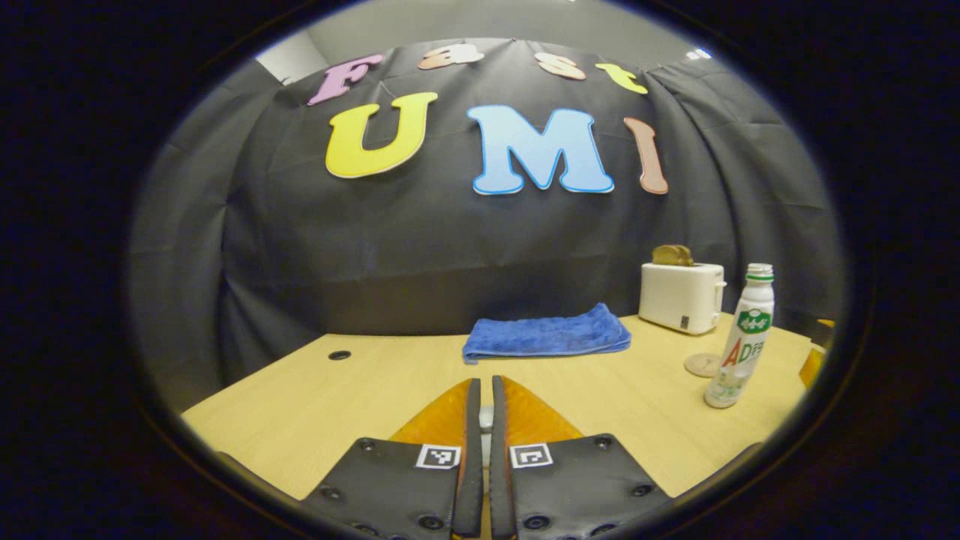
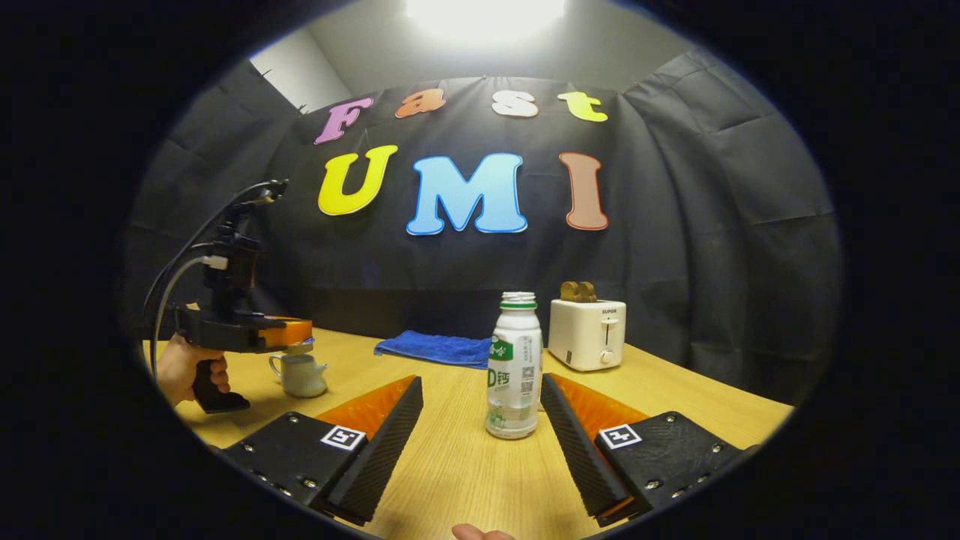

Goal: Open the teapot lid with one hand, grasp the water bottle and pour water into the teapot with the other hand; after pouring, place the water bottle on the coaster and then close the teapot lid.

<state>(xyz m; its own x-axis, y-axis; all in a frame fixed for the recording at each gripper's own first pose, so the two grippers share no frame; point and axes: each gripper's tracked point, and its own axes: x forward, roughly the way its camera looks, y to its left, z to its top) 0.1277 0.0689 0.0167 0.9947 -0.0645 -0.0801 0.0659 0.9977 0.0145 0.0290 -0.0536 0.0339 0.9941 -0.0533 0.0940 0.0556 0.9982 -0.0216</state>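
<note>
In the right gripper view a small white teapot (image 2: 300,375) stands at the left of the wooden table (image 2: 465,472). A hand holds my left gripper (image 2: 294,335) just above it, with the teapot lid (image 2: 301,347) lifted off the pot. In the left gripper view my left gripper (image 1: 486,384) is shut on a pale piece of the lid (image 1: 486,418). The white water bottle (image 2: 514,371) with a green-ringed neck stands upright between the spread fingers of my open right gripper (image 2: 481,381), untouched. The bottle (image 1: 739,337) has a round coaster (image 1: 703,364) just behind it.
A white toaster (image 2: 587,334) with bread in it stands at the back, beside a folded blue towel (image 2: 435,349). The same toaster (image 1: 681,296) and towel (image 1: 546,336) appear ahead of the left gripper. A small hole (image 1: 339,355) lies in the tabletop.
</note>
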